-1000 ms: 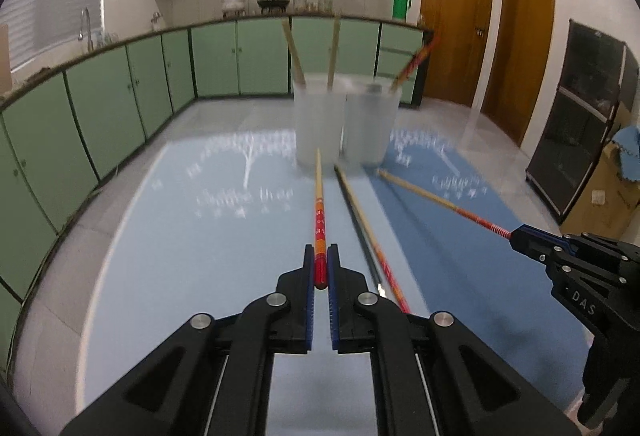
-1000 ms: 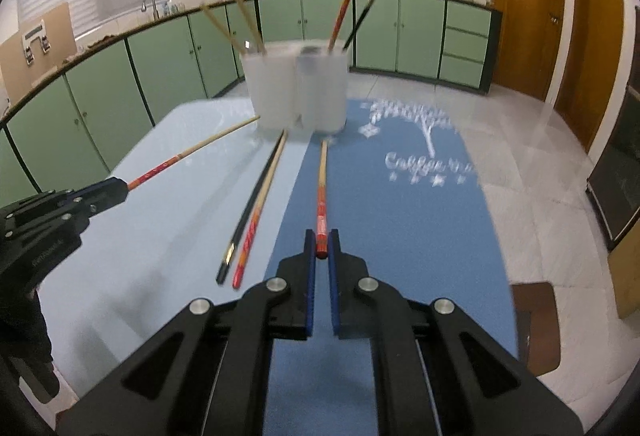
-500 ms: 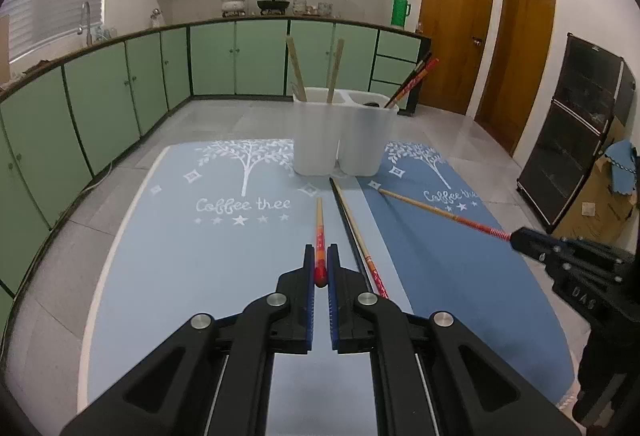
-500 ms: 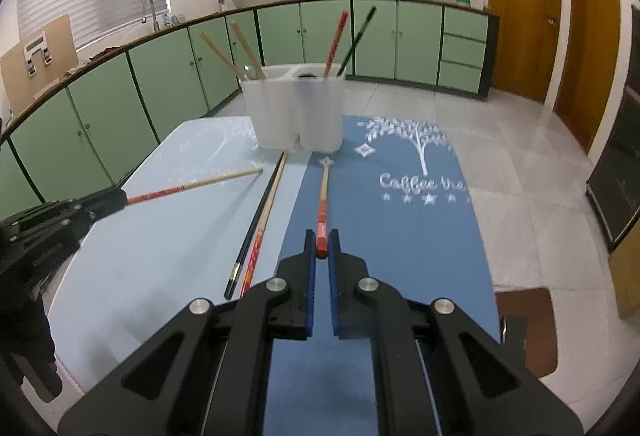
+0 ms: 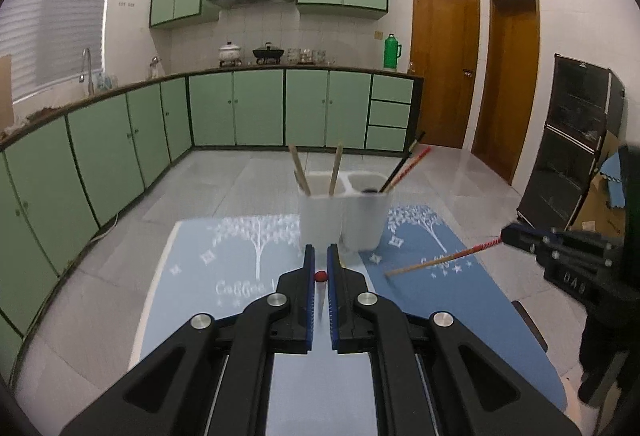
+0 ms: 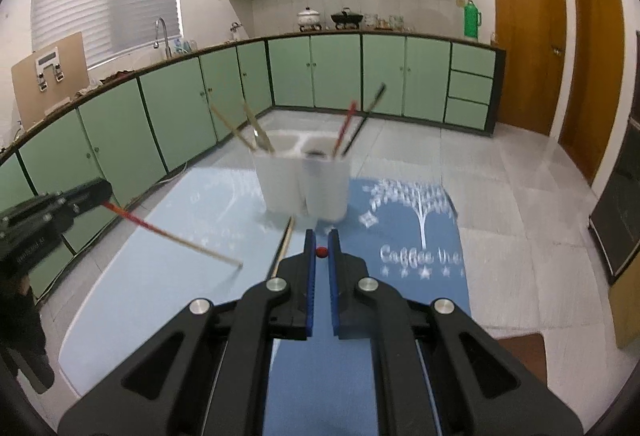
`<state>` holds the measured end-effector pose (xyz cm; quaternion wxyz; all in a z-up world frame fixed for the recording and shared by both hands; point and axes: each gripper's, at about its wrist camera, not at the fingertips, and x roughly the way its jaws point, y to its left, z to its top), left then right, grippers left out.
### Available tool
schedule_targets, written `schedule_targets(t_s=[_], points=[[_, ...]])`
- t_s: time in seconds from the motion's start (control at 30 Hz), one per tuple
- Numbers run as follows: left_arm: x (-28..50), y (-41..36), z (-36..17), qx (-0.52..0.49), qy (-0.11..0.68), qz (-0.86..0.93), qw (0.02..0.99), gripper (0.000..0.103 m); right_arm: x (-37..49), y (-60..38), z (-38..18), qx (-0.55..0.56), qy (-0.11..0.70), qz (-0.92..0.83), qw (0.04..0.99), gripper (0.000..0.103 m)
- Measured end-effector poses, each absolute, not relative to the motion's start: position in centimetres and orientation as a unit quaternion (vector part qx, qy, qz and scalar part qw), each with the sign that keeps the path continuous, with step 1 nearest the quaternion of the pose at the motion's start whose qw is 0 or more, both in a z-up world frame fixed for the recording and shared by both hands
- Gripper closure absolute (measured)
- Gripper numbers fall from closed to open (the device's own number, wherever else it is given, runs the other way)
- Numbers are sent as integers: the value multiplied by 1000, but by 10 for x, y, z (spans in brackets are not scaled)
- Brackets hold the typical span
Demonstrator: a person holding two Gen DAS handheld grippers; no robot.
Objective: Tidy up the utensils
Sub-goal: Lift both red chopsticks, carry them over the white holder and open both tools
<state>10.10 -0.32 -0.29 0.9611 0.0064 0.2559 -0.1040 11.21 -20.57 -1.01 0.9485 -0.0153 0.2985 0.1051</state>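
My left gripper (image 5: 321,256) is shut on the red end of a chopstick (image 5: 320,276), seen end-on above the table. My right gripper (image 6: 322,240) is likewise shut on a red-ended chopstick (image 6: 321,252). From the opposite side, the right gripper (image 5: 516,236) holds its chopstick (image 5: 440,260) in the air, and the left gripper (image 6: 94,195) does the same with its chopstick (image 6: 176,238). The white two-compartment holder (image 5: 344,222) (image 6: 304,183) stands ahead of both. It has wooden chopsticks (image 5: 300,171) in its left cup and a red and a black one (image 6: 352,127) in its right.
A light blue mat (image 5: 200,268) and a darker blue mat (image 6: 412,236) cover the table. A loose chopstick (image 6: 286,242) lies in front of the holder. A brown stool (image 6: 520,350) stands at the table's right. Green cabinets ring the tiled floor.
Both grippers have risen with their chopsticks, which have come off the table and now hang in the air. The holder has dropped lower and farther in both views.
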Motion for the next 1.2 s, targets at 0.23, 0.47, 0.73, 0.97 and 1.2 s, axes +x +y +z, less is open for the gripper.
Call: schedule_targets(t_s=[0.23,0.47,0.73,0.97,1.2], points=[[133,-4,15,2,249,-126,960,97,151,-199,39,-25,286,138,948,98],[151,-3,52,3,216,-139,967,98,180,-199,88,-24,261,160,952,98],[168,2,116,12,140,-131,981,98,218,-202,143,-8,210,170,963,98],[213,-11,133,15,112,-126,986,98,265,-203,163,18,174,168,970,98],[260,-26,102,6,145,-133,980,98,310,-201,135,5,184,149,972,98]])
